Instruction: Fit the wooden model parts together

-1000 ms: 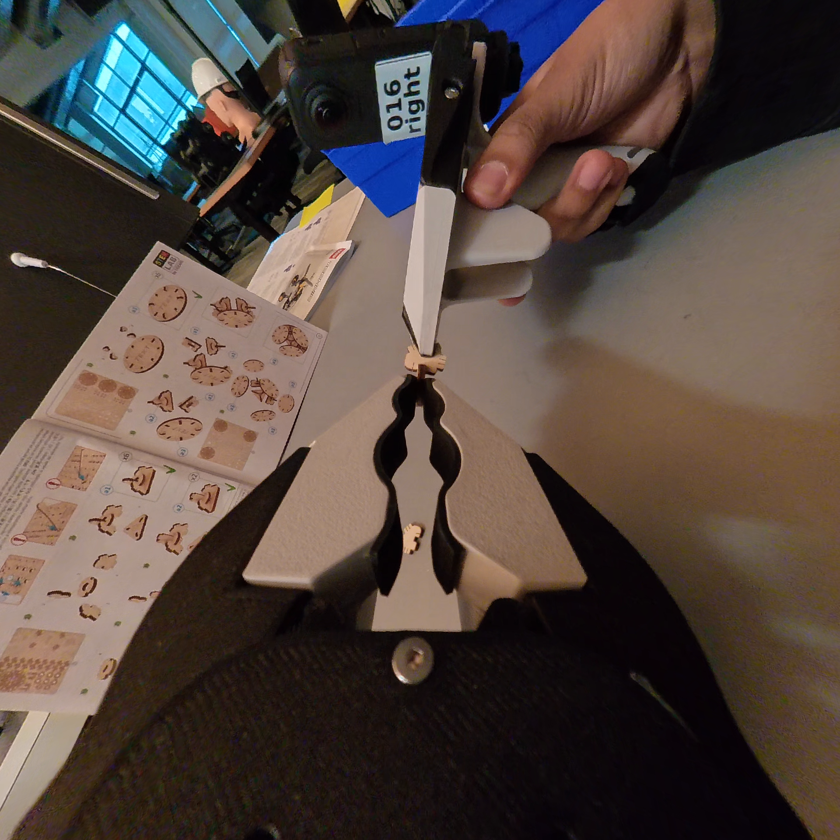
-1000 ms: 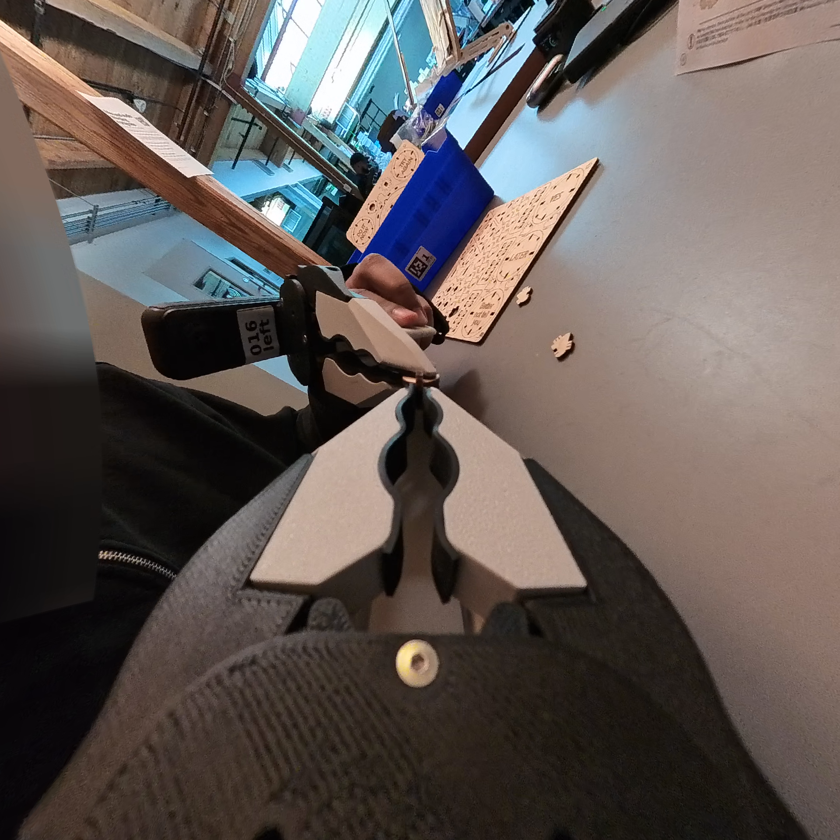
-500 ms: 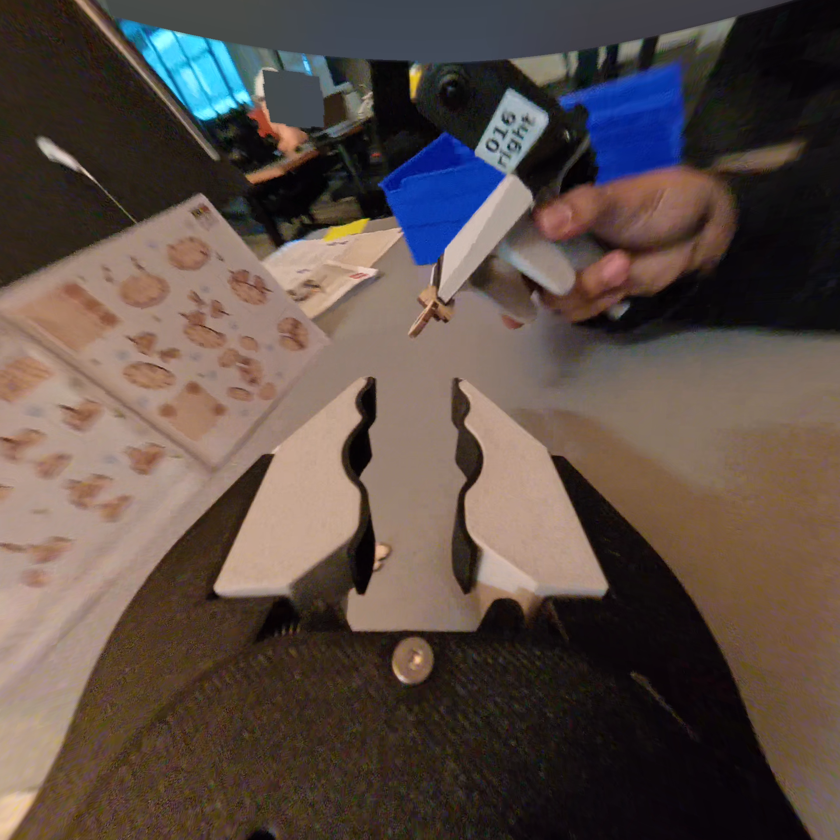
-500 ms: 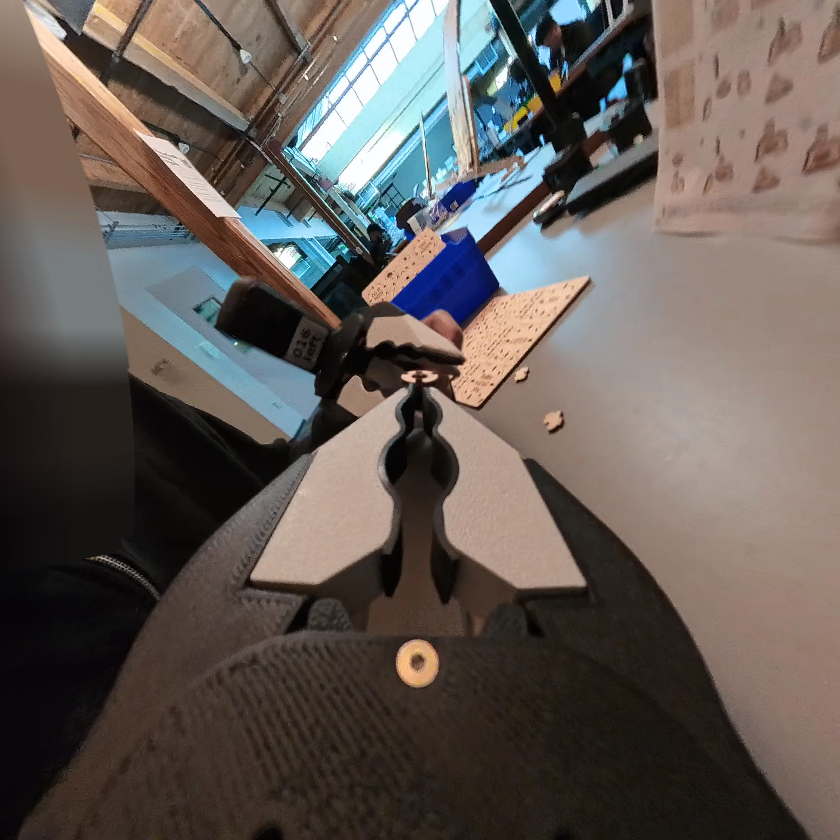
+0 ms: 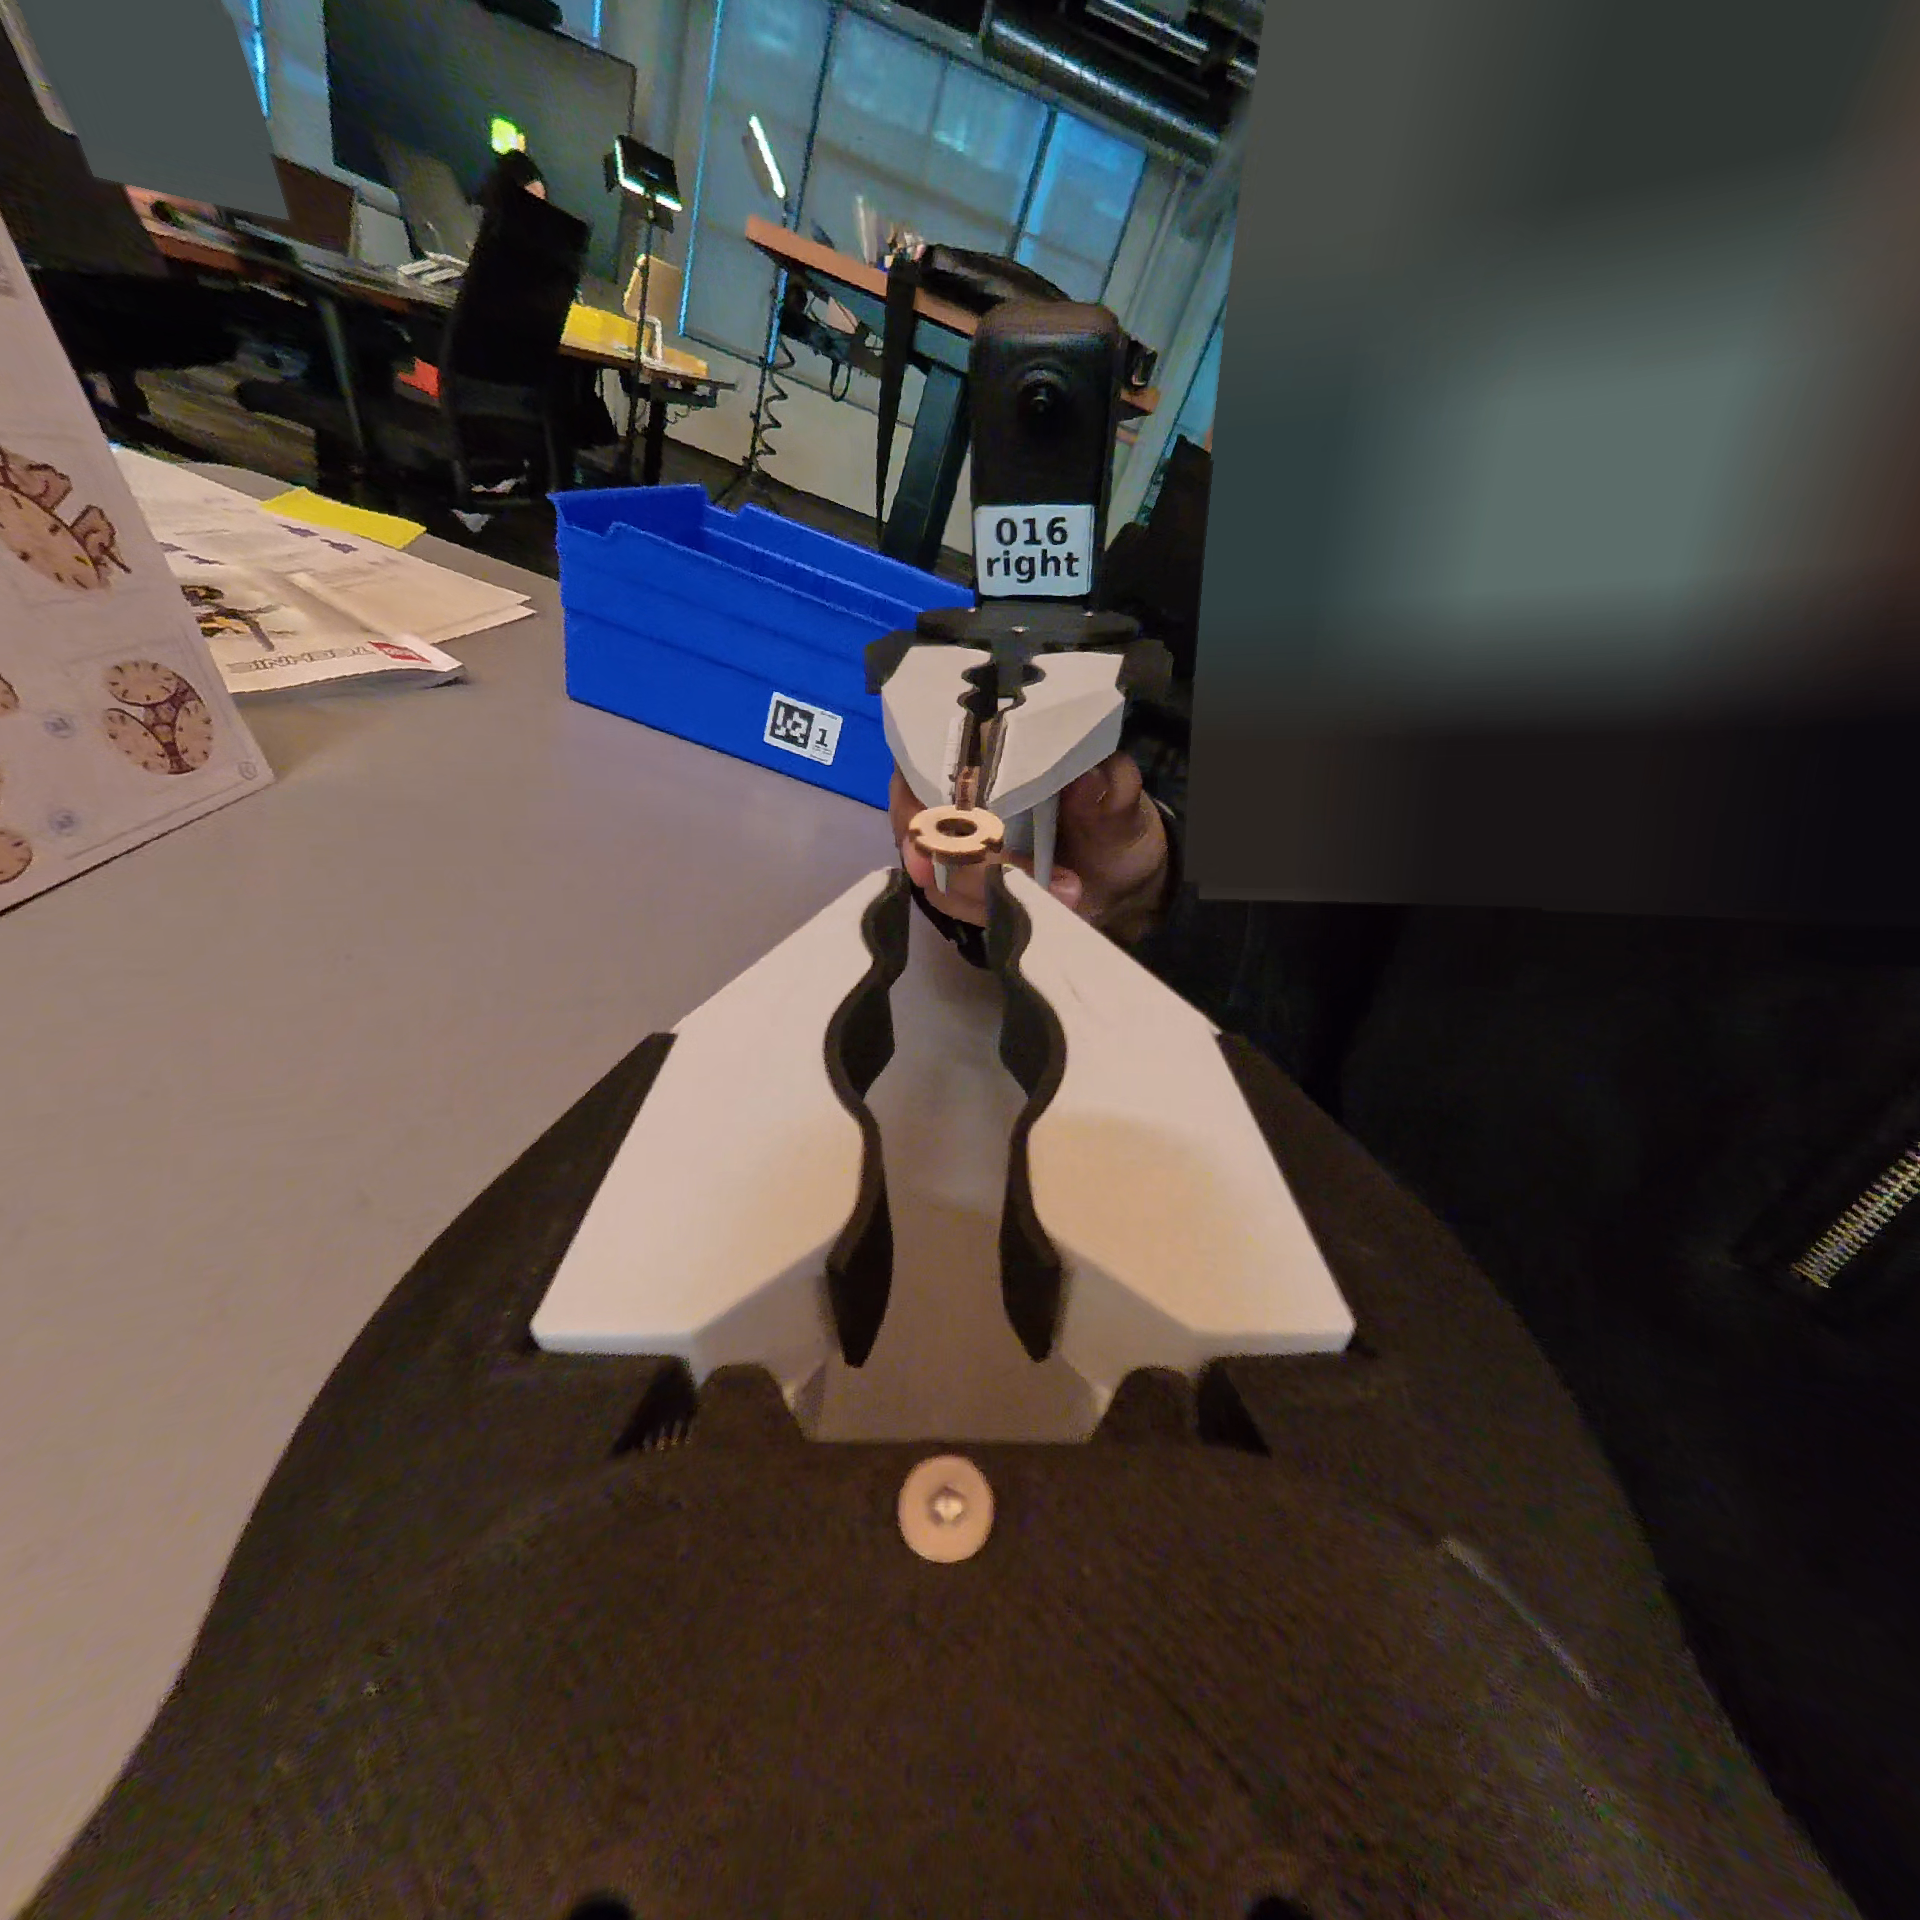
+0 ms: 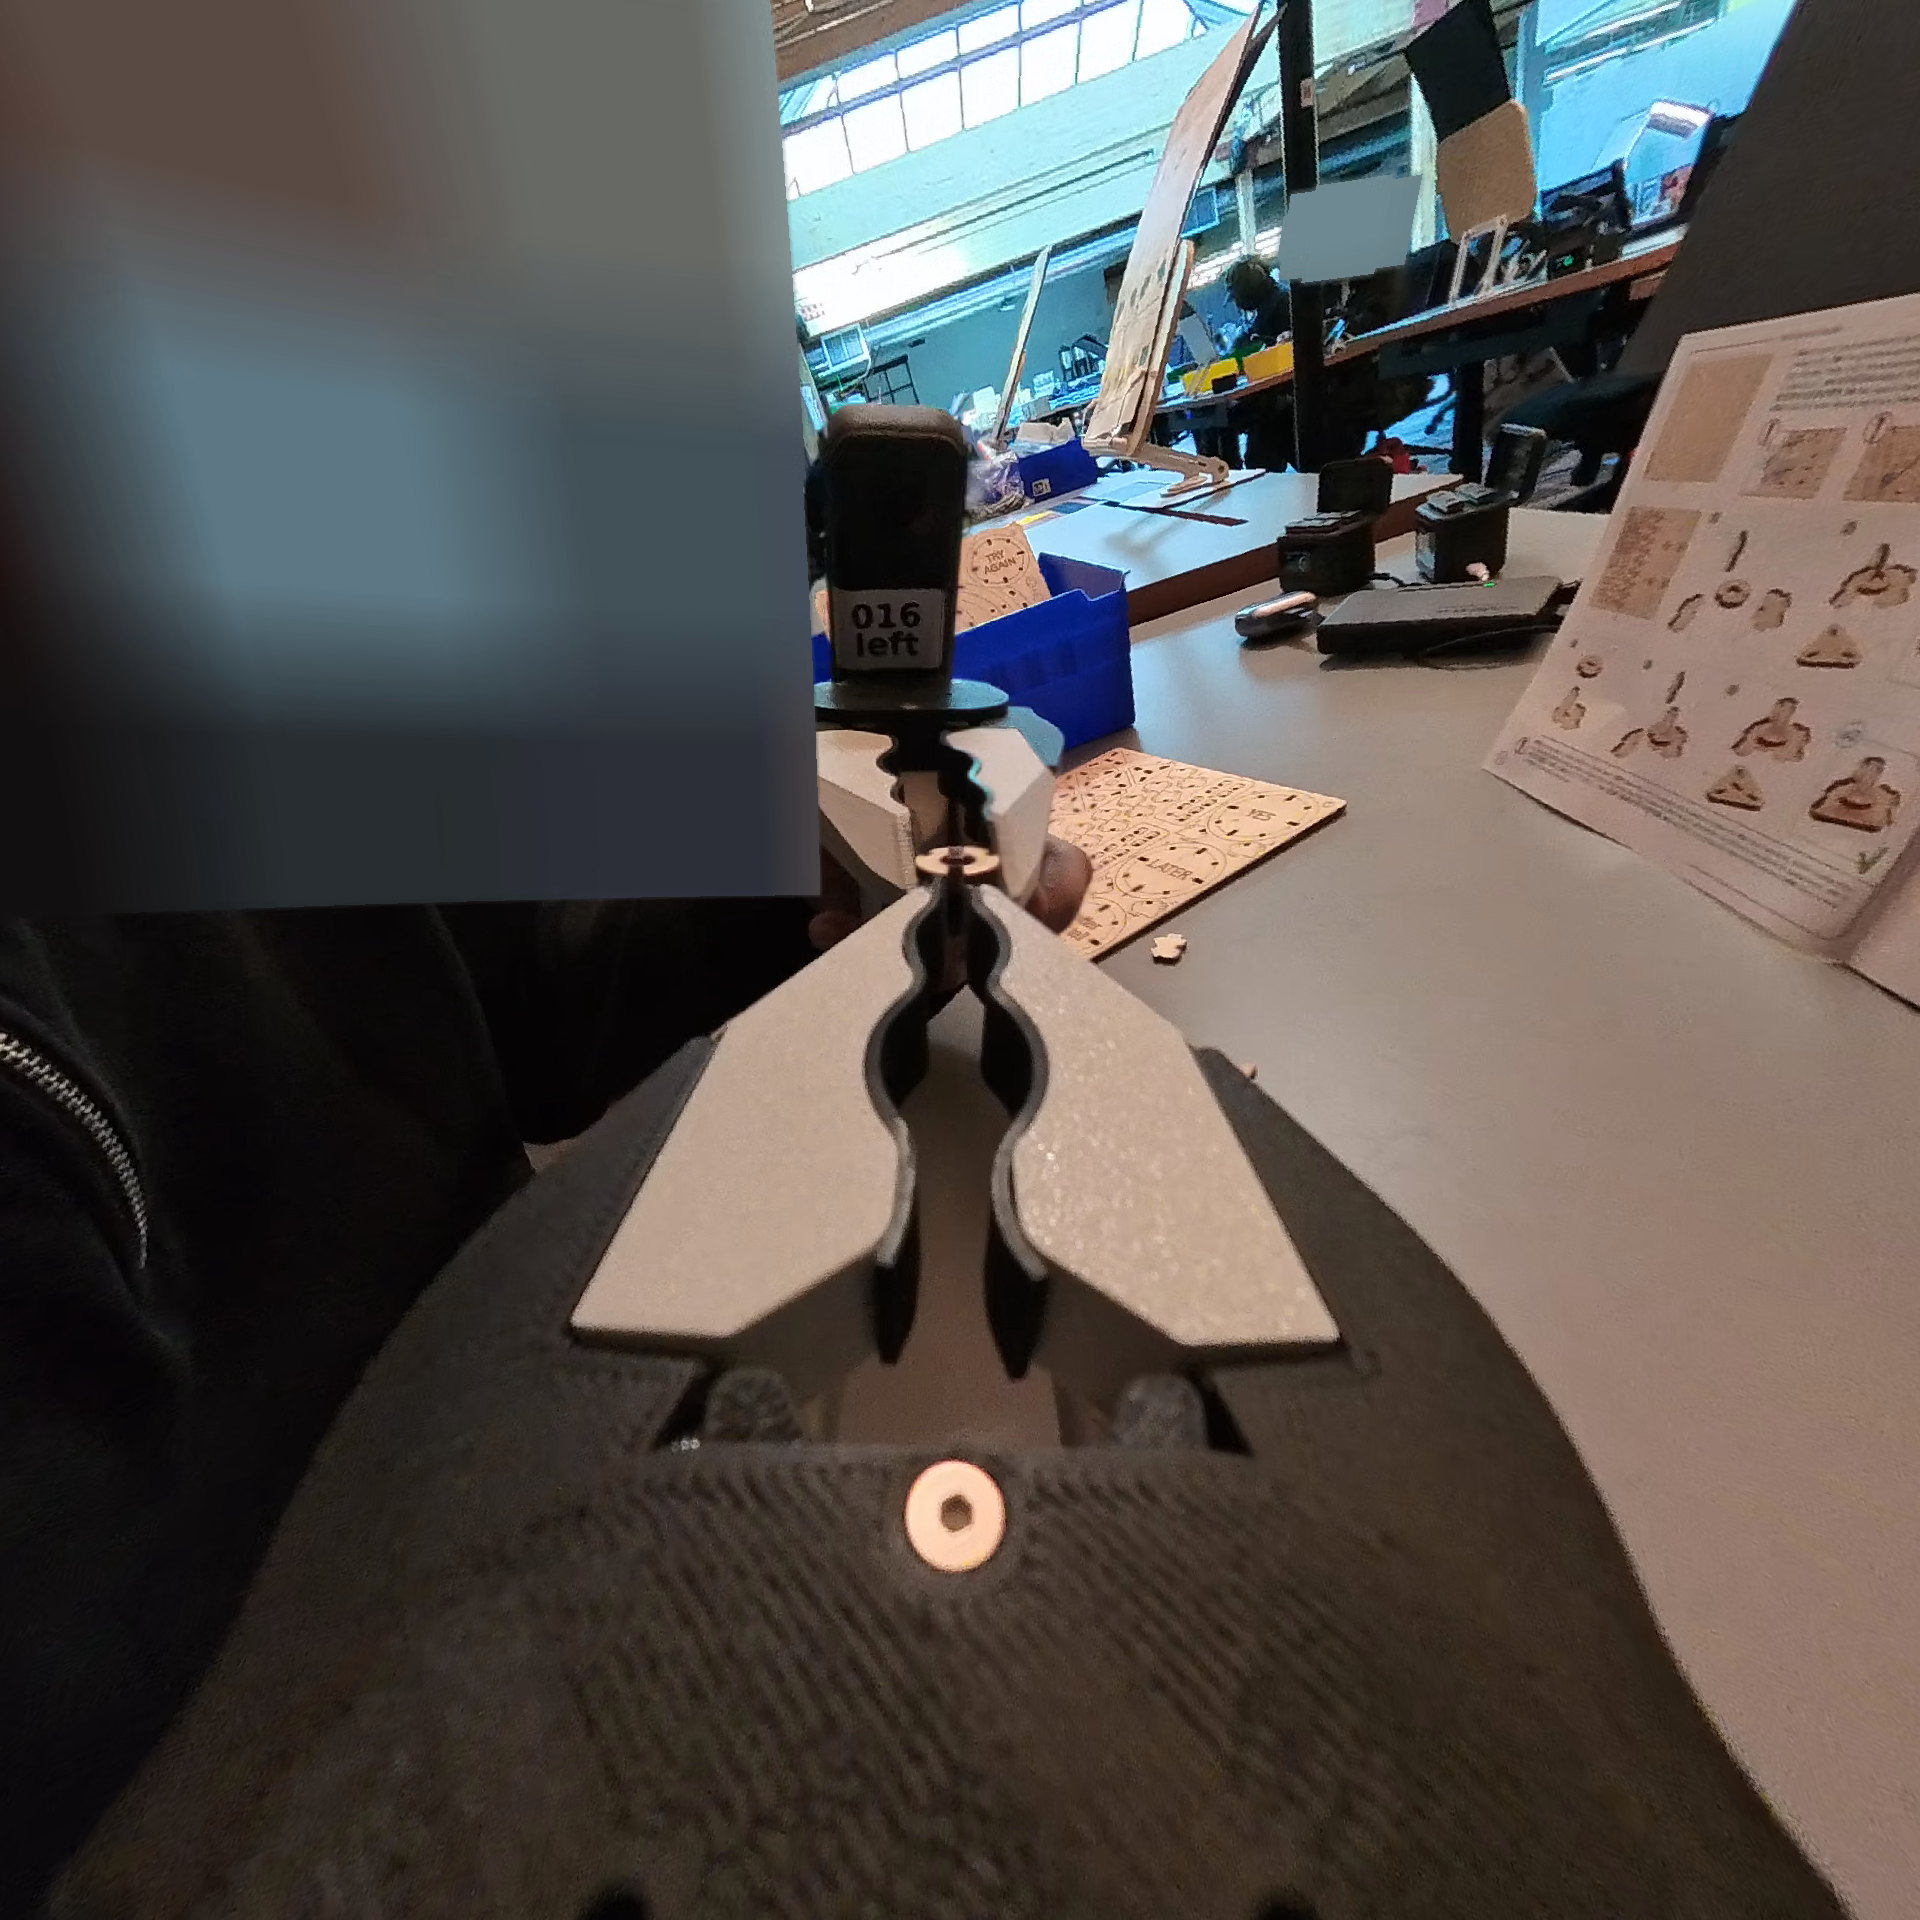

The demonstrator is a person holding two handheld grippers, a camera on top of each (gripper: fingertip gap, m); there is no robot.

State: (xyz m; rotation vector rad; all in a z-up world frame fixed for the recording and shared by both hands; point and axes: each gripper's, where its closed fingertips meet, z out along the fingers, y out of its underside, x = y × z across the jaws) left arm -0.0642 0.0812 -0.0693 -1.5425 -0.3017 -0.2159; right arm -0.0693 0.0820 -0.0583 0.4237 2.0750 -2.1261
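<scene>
Blue bin [image 5: 717,623] on grey table [image 5: 312,987] — instruction sheets [image 6: 1714,644], wooden sheet [image 6: 1195,831].

Two cams, one on each gripper, both low over the grey table [image 5: 312,1039], looking along their own fingers. They face each other, very close. Left cam looks toward the blue bin [image 5: 727,644] behind the right gripper [image 5: 971,800]. Right cam looks back at the left gripper [image 6: 951,847]. Both see the small wooden ring [image 5: 954,831] between them.
</scene>
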